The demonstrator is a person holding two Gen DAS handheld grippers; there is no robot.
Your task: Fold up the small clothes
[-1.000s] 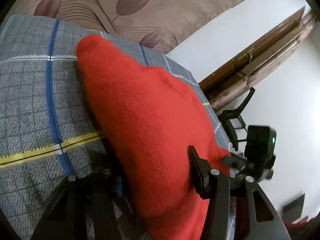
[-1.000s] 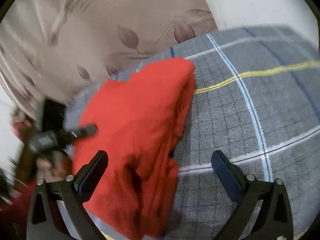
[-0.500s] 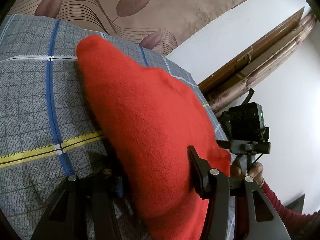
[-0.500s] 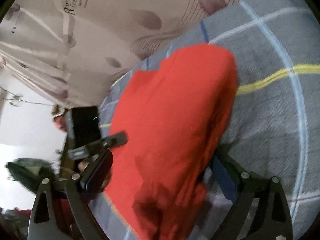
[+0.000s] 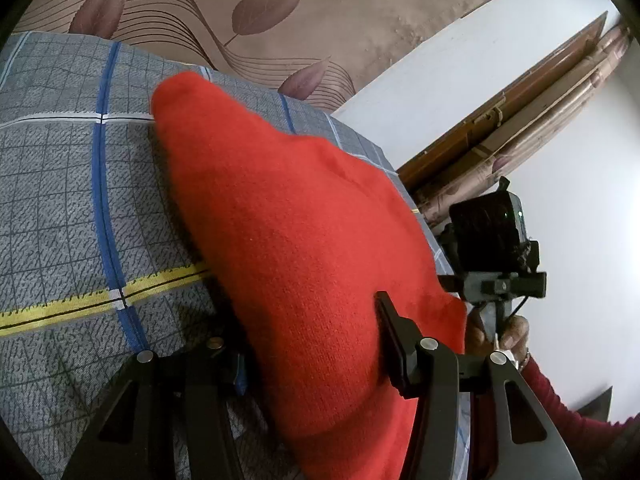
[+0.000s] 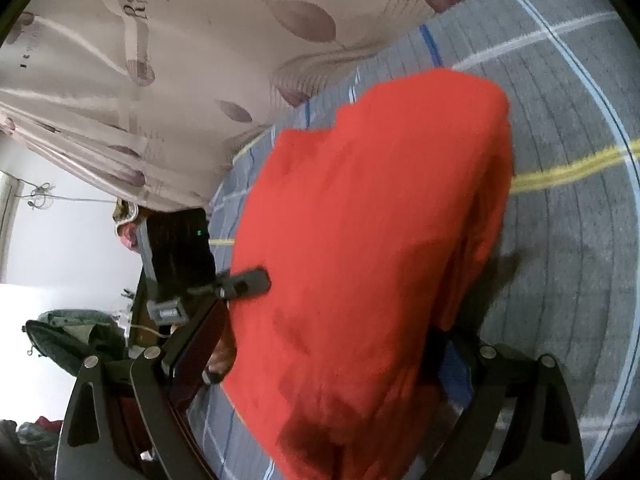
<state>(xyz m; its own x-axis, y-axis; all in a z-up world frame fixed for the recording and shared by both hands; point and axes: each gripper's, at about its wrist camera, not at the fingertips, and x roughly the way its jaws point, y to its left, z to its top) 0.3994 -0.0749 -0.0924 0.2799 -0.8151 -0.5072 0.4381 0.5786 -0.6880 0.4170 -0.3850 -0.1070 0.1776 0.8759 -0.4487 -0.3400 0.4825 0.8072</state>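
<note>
A red knitted garment (image 5: pixel 288 220) lies folded in a thick bundle on a grey checked bedsheet (image 5: pixel 52 200). My left gripper (image 5: pixel 308 336) is shut on the bundle's near end: the right finger (image 5: pixel 396 340) presses the top and the left finger is tucked beneath the cloth. In the right wrist view the same garment (image 6: pixel 380 200) fills the middle. My right gripper (image 6: pixel 324 332) stands wide open around its other end. Its left finger (image 6: pixel 200 340) is clear of the cloth edge and its right finger is mostly hidden under the fabric. The left gripper's finger (image 6: pixel 248 280) rests on the cloth there.
A leaf-patterned curtain (image 5: pixel 260 12) hangs behind the bed. A wooden door frame (image 5: pixel 500 120) and a white wall stand to the right. A hand (image 5: pixel 512 332) in a red sleeve (image 5: pixel 560 412) holds the right gripper's body (image 5: pixel 492 240). A dark green bundle (image 6: pixel 68 336) lies beyond the bed edge.
My right gripper swung round towards the garment and moved in, so the red cloth now lies between its fingers. The left gripper and its hold have not moved.
</note>
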